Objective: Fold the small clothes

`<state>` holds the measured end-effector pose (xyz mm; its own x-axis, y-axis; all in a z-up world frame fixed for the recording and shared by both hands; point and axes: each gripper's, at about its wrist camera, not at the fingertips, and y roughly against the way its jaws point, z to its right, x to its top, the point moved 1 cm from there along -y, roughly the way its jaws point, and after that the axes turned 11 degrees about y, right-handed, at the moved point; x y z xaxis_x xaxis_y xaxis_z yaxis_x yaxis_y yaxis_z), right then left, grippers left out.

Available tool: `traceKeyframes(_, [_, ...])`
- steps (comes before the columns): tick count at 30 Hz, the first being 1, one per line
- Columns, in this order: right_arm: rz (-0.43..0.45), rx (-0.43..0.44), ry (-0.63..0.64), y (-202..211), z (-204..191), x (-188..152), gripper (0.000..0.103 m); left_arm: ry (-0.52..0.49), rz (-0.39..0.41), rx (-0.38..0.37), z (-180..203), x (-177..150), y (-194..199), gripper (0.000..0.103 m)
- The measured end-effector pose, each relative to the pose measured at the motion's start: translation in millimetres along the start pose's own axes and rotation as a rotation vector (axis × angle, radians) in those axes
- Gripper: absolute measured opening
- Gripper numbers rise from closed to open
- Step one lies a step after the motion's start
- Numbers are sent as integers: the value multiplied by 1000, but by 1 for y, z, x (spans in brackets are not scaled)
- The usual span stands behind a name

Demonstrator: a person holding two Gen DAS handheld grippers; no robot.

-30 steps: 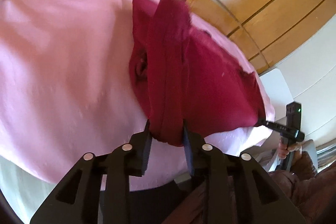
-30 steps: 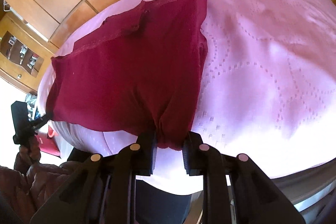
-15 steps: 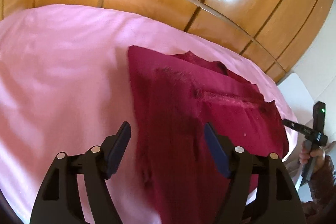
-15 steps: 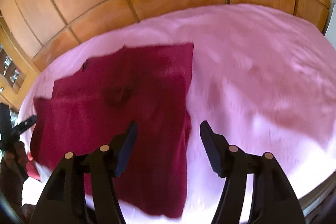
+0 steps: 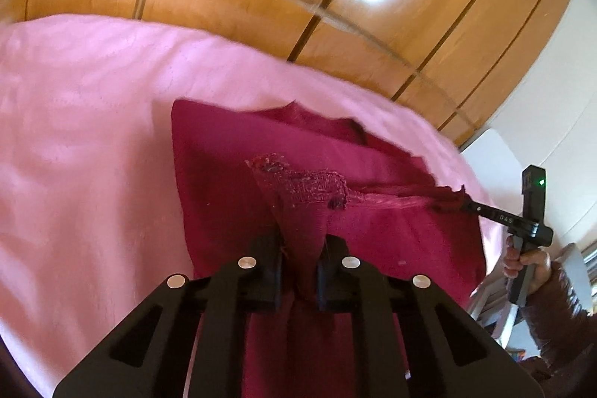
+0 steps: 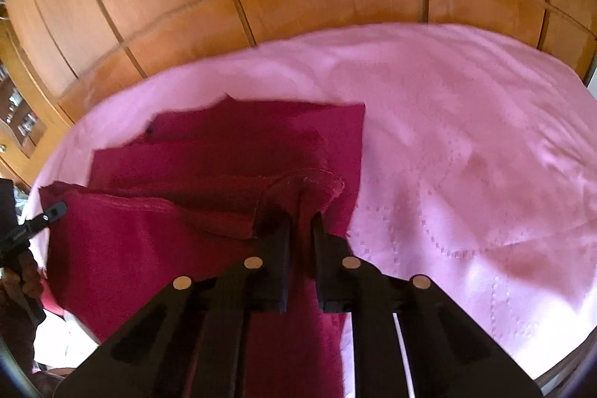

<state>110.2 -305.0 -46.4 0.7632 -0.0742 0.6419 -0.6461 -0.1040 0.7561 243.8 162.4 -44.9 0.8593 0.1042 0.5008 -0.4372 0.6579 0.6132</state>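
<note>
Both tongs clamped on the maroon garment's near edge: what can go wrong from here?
1. Left tongs and right tongs, jaws just closed, pinch bunched cloth; a layer may slip out.
2. The maroon garment already lies uneven at its far edge, so the fold may land crooked.
3. Dragging may wrinkle the pink bedspread.

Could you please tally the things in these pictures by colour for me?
Dark red: 1, the garment
Pink: 1, the bed cover
Black: 2, the left tongs and right tongs, both pinching the garment
Total: 4
</note>
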Motion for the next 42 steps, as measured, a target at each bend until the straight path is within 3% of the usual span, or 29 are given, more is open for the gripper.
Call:
traceKeyframes(5, [104, 15, 23, 31, -12, 20, 9, -8, 63, -27, 13, 10, 22, 11])
traceKeyframes(9, [134, 2, 17, 18, -9, 53, 9, -17, 87, 10, 16, 39, 14, 11])
traceKeyframes(17, [64, -44, -76, -66, 24, 106, 9, 20, 94, 157, -6, 102, -47, 11])
traceKeyframes(22, [-49, -54, -99, -126, 33, 108, 10, 100, 11, 277, -42, 111, -97, 11])
traceKeyframes(23, [-92, -48, -91, -141, 34, 103, 13, 102, -14, 315, -48, 108, -107, 14])
traceKeyframes(24, [-106, -55, -87, -147, 35, 101, 21, 106, -24, 342, -53, 104, -113, 17])
traceKeyframes(25, [-108, -52, -85, -149, 34, 99, 39, 108, -18, 335, -54, 102, -113, 17])
traceKeyframes(26, [-99, -34, -91, -148, 35, 98, 48, 110, -11, 331, -53, 103, -110, 21])
traceKeyframes(27, [-83, -21, -99, -143, 37, 97, 72, 116, -2, 322, -52, 103, -105, 32])
traceKeyframes(28, [-69, -23, -105, -138, 38, 96, 82, 122, 8, 324, -53, 103, -102, 42])
traceKeyframes(29, [-41, -8, -115, -129, 40, 93, 83, 132, 25, 321, -53, 101, -94, 57])
traceKeyframes(31, [-28, 38, -138, -116, 43, 87, 94, 145, 56, 304, -51, 96, -80, 70])
traceKeyframes(33, [-4, 117, -189, -99, 52, 70, 99, 149, 72, 294, -50, 87, -66, 71])
traceKeyframes(37, [7, 170, -271, -75, 66, 37, 101, 147, 85, 317, -48, 63, -50, 71])
traceKeyframes(42, [22, 243, -348, -34, 84, -11, 101, 208, 91, 280, -59, 26, -17, 74])
